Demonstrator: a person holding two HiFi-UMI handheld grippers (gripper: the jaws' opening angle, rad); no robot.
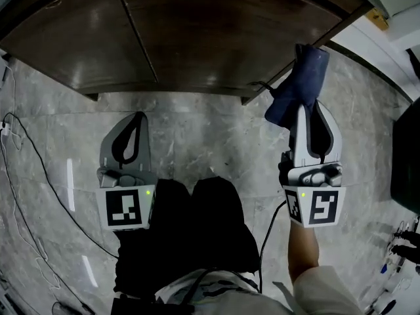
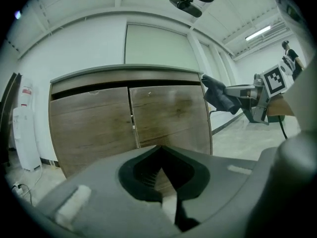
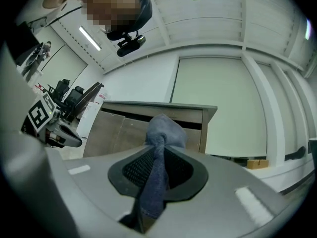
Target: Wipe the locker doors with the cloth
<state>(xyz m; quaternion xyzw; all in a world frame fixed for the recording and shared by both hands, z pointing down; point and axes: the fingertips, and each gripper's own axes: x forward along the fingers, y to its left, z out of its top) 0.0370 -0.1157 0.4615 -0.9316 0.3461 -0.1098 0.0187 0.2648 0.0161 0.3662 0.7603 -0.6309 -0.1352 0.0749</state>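
Your right gripper is closed tight on the blue cloth. The fabric runs up between the jaws as a pinched strip and bunches into a loose wad past the tips. From the head view, that wad sits at the right front corner of the locker; whether it touches the wood cannot be told. Your left gripper has its jaws together with nothing between them. You hold it over the grey marble floor, short of the locker and well apart from the right gripper. It faces the locker's two wooden doors, the left door and the right door, both closed and meeting at a narrow central seam. Your legs in dark trousers stand between the two grippers, and a black cable trails across the floor at your left.
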